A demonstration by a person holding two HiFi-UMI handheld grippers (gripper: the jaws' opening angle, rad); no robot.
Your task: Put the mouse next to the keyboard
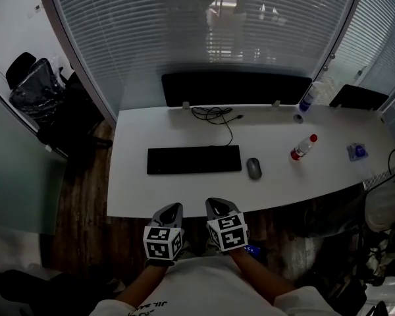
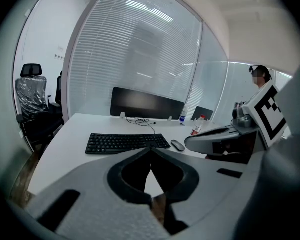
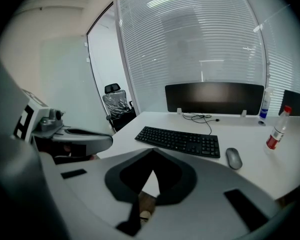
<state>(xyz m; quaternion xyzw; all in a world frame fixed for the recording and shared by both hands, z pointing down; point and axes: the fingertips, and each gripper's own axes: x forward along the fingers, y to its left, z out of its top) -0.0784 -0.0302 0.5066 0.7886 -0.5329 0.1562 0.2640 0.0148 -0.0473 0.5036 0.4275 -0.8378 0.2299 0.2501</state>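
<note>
A grey mouse [image 1: 253, 168] lies on the white desk [image 1: 184, 193], just right of the black keyboard [image 1: 194, 158]. It shows too in the left gripper view as the mouse [image 2: 178, 145] beside the keyboard [image 2: 125, 142], and in the right gripper view as the mouse [image 3: 233, 157] beside the keyboard [image 3: 180, 140]. Both grippers hover side by side off the desk's near edge, apart from everything. My left gripper [image 1: 172, 210] is shut and empty, its jaw tips meeting. My right gripper [image 1: 216, 208] is likewise shut with nothing in it.
A dark monitor [image 1: 236, 87] stands at the back with a coiled cable [image 1: 214, 115] before it. A red-capped bottle [image 1: 303, 147], a spray bottle [image 1: 307, 98] and a small blue item [image 1: 357, 151] sit to the right. A black office chair [image 1: 46, 94] stands left of the desk.
</note>
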